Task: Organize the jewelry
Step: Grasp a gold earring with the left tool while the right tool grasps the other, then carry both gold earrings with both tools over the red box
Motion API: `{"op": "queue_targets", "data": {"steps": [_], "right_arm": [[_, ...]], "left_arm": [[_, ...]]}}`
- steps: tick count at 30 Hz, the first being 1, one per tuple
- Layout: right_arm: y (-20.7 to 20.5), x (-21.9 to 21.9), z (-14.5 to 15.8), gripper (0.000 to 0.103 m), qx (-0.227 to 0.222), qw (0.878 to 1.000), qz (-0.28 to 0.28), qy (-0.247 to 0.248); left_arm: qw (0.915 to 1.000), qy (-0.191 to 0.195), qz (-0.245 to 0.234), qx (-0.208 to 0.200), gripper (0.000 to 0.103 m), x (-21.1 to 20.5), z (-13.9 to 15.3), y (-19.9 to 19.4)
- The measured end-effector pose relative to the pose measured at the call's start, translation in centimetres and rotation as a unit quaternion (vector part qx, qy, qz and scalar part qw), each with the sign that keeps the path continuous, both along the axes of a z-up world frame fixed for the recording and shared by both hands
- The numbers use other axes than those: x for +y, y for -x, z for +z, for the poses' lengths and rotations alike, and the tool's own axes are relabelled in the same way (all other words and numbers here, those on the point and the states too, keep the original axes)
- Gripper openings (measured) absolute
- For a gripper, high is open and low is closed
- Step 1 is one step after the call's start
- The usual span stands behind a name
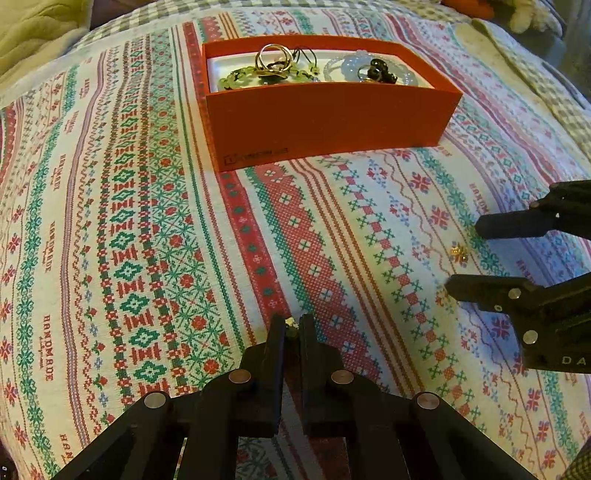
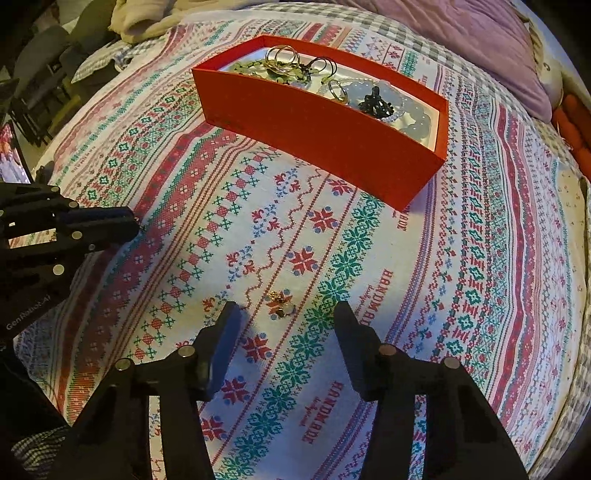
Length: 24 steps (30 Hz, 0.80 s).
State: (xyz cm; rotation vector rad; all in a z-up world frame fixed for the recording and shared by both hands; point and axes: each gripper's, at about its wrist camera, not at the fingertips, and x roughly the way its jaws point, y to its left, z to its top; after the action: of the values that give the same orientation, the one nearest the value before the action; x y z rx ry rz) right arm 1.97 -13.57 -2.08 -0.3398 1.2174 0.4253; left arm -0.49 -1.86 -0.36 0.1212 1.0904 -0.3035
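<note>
An orange-red box (image 1: 332,122) (image 2: 325,144) sits on the patterned cloth and holds rings, green beads, a pale bracelet and a dark piece. My left gripper (image 1: 293,326) is shut on a small gold and green jewelry piece (image 1: 291,326) just above the cloth, in front of the box; it also shows in the right wrist view (image 2: 129,223). My right gripper (image 2: 288,314) (image 1: 461,254) is open, its fingers either side of a small gold earring (image 2: 280,302) (image 1: 459,254) lying on the cloth.
The cloth (image 1: 129,240) covers a bed. A green blanket (image 1: 33,33) lies at the far left, a purple pillow (image 2: 491,48) and orange things (image 2: 572,129) at the far right. Dark chairs (image 2: 33,85) stand beyond the bed.
</note>
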Motion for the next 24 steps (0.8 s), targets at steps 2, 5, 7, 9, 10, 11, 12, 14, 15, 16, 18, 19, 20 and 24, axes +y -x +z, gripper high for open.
{"op": "queue_targets", "data": {"steps": [2, 5, 7, 9, 10, 11, 12, 14, 15, 16, 18, 19, 20, 24], "right_arm": [[0.1, 0.1, -0.1, 0.050, 0.001, 1.000, 0.000, -0.003], [0.1, -0.2, 0.0, 0.046, 0.001, 1.000, -0.001, -0.006], [0.1, -0.4, 0.1, 0.042, 0.001, 1.000, -0.004, -0.008], [-0.1, -0.6, 0.2, 0.038, 0.002, 1.000, -0.008, -0.011], [-0.2, -0.7, 0.2, 0.035, 0.002, 1.000, -0.009, -0.012], [-0.2, -0.8, 0.3, 0.031, 0.002, 1.000, -0.010, -0.013], [-0.2, -0.9, 0.3, 0.029, 0.002, 1.000, -0.011, -0.013], [-0.4, -1.0, 0.3, 0.022, 0.003, 1.000, -0.011, -0.016], [-0.4, -1.0, 0.3, 0.020, 0.004, 1.000, -0.010, -0.017], [-0.3, -1.1, 0.4, 0.018, 0.005, 1.000, -0.010, -0.018], [-0.3, -1.3, 0.4, 0.016, 0.005, 1.000, -0.009, -0.019], [-0.3, -1.3, 0.4, 0.014, 0.005, 1.000, -0.008, -0.019], [-0.3, -1.4, 0.4, 0.011, 0.006, 1.000, -0.007, -0.020], [-0.2, -1.3, 0.5, 0.010, 0.008, 1.000, -0.008, -0.023]], "left_arm": [[1.0000, 0.000, 0.000, 0.000, 0.001, 0.0, 0.0, 0.0], [1.0000, 0.000, 0.000, 0.000, 0.001, 0.1, 0.0, 0.1], [1.0000, 0.000, 0.001, 0.000, 0.001, 0.1, 0.0, 0.1], [1.0000, 0.000, 0.000, 0.001, 0.002, 0.0, 0.0, 0.0], [1.0000, 0.000, 0.000, 0.001, 0.002, 0.0, 0.0, 0.1], [1.0000, 0.000, 0.000, 0.001, 0.002, 0.1, 0.0, 0.0], [1.0000, 0.001, 0.000, 0.001, 0.001, 0.1, 0.0, 0.1], [1.0000, 0.001, -0.001, 0.001, 0.002, 0.1, 0.0, 0.0], [1.0000, 0.001, -0.001, 0.000, 0.002, 0.1, 0.0, 0.0], [1.0000, 0.001, -0.002, 0.000, 0.002, 0.1, 0.0, 0.0], [1.0000, 0.001, -0.002, 0.000, 0.002, 0.0, 0.0, -0.1], [1.0000, 0.001, -0.002, 0.000, 0.002, -0.1, 0.0, -0.1], [1.0000, 0.001, -0.001, 0.000, 0.002, -0.1, 0.0, -0.1], [1.0000, 0.001, -0.001, 0.000, 0.001, 0.0, 0.1, -0.1]]}}
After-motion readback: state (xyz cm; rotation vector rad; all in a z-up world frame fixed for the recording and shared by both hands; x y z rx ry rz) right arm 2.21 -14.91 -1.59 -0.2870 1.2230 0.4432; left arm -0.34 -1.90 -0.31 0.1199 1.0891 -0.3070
